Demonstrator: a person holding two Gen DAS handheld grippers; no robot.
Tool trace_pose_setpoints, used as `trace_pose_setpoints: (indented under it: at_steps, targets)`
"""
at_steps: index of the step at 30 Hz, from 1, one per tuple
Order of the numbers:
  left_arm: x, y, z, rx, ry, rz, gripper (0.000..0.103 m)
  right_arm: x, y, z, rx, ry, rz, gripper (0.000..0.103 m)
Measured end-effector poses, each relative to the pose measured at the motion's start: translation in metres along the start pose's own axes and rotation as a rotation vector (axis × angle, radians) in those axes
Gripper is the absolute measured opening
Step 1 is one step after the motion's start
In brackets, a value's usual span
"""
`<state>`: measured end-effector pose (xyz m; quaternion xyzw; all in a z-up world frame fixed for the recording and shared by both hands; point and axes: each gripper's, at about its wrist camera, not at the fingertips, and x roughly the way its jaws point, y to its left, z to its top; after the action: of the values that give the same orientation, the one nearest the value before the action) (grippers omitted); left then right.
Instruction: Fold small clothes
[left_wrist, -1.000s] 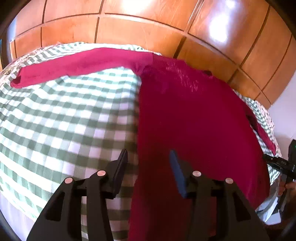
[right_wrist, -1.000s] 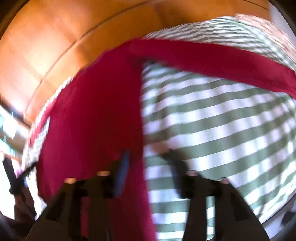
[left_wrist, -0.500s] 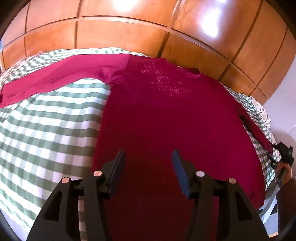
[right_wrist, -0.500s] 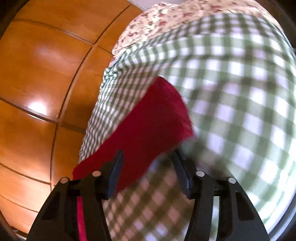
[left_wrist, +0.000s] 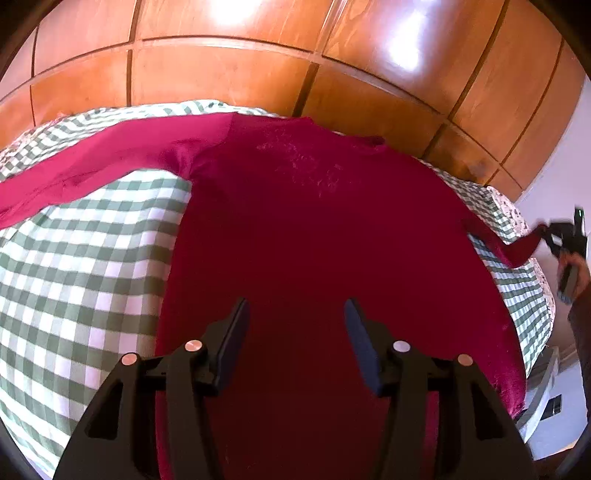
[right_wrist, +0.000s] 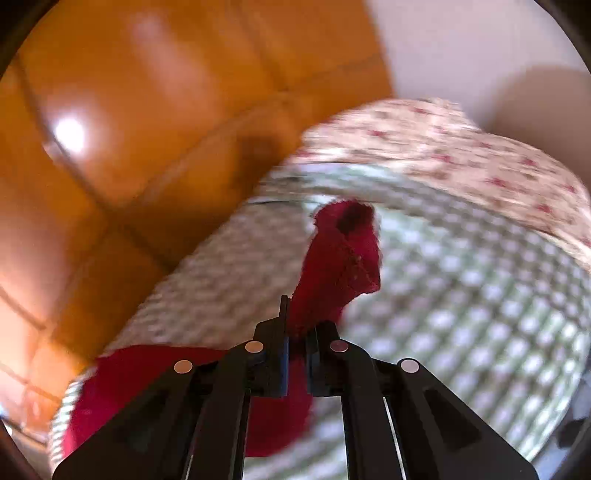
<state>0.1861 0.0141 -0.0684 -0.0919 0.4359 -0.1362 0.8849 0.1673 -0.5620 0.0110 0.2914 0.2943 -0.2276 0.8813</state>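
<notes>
A dark red long-sleeved sweater (left_wrist: 314, 229) lies spread flat on a green-and-white checked bed cover (left_wrist: 74, 258). Its left sleeve (left_wrist: 92, 166) stretches out to the left. My left gripper (left_wrist: 295, 332) hovers over the sweater's lower body; its jaws are opening and grip nothing. My right gripper (right_wrist: 295, 328) is shut on the right sleeve (right_wrist: 343, 258) near the cuff, which stands up beyond the fingers, lifted off the cover (right_wrist: 480, 295). In the left wrist view the right gripper (left_wrist: 554, 234) shows at the far right edge, pulling the sleeve end (left_wrist: 524, 247) outward.
A glossy wooden panelled wall (left_wrist: 258, 66) stands behind the bed. Floral bedding (right_wrist: 443, 147) lies at the bed's right end, with a white wall beyond. A person's hand (left_wrist: 576, 273) holds the right gripper past the bed edge. A white object (left_wrist: 543, 387) sits below that edge.
My right gripper swung from the sweater's body to the right sleeve end, shut on it and lifted it. My left gripper shifted right over the sweater's body and its jaws widened.
</notes>
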Motion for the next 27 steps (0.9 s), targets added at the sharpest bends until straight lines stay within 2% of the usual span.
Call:
trace_pose_setpoints:
  at_steps: [2, 8, 11, 14, 16, 18, 19, 20, 22, 26, 27]
  targets:
    - [-0.001, 0.001, 0.003, 0.006, -0.011, -0.009, 0.059, -0.002, 0.041, -0.002, -0.054, -0.005, 0.087, 0.005]
    - [-0.01, 0.013, 0.012, -0.042, -0.041, -0.065, 0.059, -0.018, 0.215, -0.029, -0.295, 0.007, 0.432, 0.005]
    - [-0.013, 0.02, 0.018, -0.075, -0.054, -0.095, 0.059, -0.024, 0.303, -0.074, -0.441, 0.08, 0.618, 0.005]
    - [-0.012, 0.027, 0.025, -0.102, -0.062, -0.117, 0.059, -0.024, 0.364, -0.129, -0.597, 0.166, 0.733, 0.005]
    - [-0.011, 0.032, 0.031, -0.114, -0.067, -0.125, 0.059, -0.02, 0.387, -0.161, -0.671, 0.225, 0.778, 0.005]
    - [-0.008, 0.037, 0.037, -0.119, -0.069, -0.129, 0.059, -0.012, 0.4, -0.186, -0.723, 0.289, 0.802, 0.012]
    - [-0.005, 0.04, 0.041, -0.124, -0.069, -0.128, 0.059, -0.007, 0.4, -0.19, -0.719, 0.303, 0.797, 0.038]
    - [-0.003, 0.042, 0.045, -0.128, -0.07, -0.131, 0.059, -0.004, 0.397, -0.19, -0.704, 0.305, 0.79, 0.071]
    - [0.003, 0.046, 0.053, -0.138, -0.066, -0.138, 0.059, -0.005, 0.379, -0.185, -0.641, 0.255, 0.767, 0.074]
    - [0.022, 0.053, 0.069, -0.161, -0.047, -0.145, 0.059, -0.002, 0.323, -0.163, -0.532, 0.25, 0.708, 0.074]
    - [0.029, 0.054, 0.073, -0.168, -0.04, -0.138, 0.059, -0.002, 0.298, -0.159, -0.513, 0.244, 0.676, 0.074]
